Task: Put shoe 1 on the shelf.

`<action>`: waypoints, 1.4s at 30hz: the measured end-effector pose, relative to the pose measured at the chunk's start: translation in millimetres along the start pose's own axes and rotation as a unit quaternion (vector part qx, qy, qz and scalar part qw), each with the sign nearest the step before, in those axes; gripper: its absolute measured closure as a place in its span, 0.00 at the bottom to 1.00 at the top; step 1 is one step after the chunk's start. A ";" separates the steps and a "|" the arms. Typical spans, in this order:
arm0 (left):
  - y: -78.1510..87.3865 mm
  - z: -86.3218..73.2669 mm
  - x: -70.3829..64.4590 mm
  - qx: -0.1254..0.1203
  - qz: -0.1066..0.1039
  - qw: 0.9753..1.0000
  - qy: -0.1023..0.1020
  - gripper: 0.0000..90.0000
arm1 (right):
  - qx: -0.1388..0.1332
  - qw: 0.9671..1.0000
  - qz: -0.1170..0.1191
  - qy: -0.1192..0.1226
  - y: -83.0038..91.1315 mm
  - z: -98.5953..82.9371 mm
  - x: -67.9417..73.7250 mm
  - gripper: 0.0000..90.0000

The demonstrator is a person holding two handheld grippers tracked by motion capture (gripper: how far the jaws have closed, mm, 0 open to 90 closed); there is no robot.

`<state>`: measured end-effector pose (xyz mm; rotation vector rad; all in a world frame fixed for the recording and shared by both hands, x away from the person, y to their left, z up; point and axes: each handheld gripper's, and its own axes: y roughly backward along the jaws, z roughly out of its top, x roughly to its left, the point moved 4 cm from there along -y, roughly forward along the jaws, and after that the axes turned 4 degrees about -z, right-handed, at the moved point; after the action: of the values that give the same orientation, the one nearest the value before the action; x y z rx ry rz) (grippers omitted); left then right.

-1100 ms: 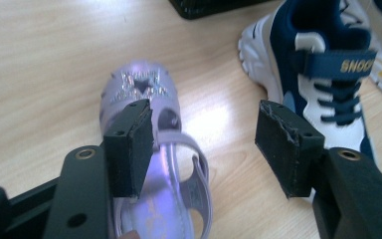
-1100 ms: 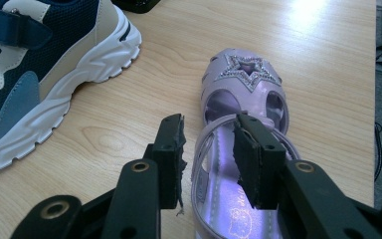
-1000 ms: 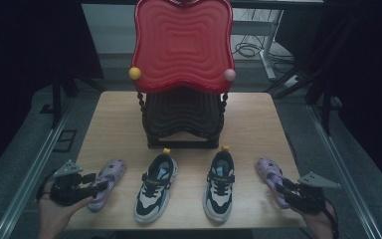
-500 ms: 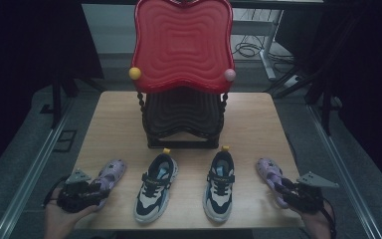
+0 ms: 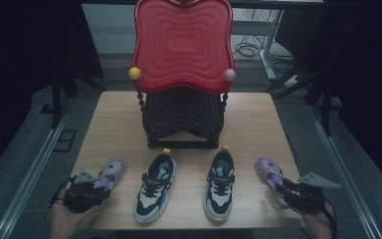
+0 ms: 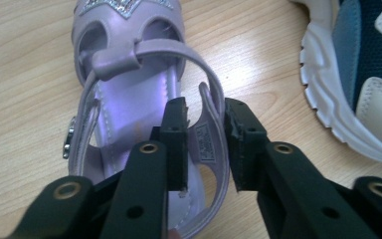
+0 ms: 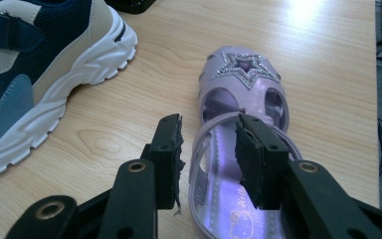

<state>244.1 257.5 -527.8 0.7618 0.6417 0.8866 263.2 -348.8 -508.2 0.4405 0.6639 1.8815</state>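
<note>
Two lilac sandals lie at the table's front corners. In the left gripper view my left gripper is open, its jaws straddling one side wall of the left sandal at the heel, with a small gap on either side. My right gripper is open too, with one jaw outside and one inside the heel strap of the right sandal, which has a star on its toe. In the high view the left gripper sits behind the left sandal, and the right gripper behind the right sandal.
Two blue-and-white sneakers stand between the sandals, toes toward the front edge. A dark rack with a tall red back panel stands at the back of the wooden table. Bare wood lies on either side of it.
My left gripper has slid a little right and toward the front edge, settling its jaws on the left sandal's heel. The right gripper has barely moved.
</note>
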 end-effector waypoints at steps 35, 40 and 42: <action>7.5 -0.6 5.0 -0.016 -0.011 1.000 0.023 0.96 | 0.074 0.997 0.009 0.028 -21.7 -13.0 3.0 0.95; 10.5 -0.6 6.0 -0.026 -0.008 0.999 0.025 0.96 | 0.067 0.997 0.004 0.026 -19.3 -11.8 0.9 0.95; 12.3 -0.4 7.1 -0.033 -0.006 0.999 0.028 0.96 | 0.064 0.998 0.005 0.025 -19.0 -11.7 0.4 0.95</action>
<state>241.8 268.8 -519.4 0.6748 0.6620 0.9170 269.9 -345.5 -529.2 0.4804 0.8207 1.8718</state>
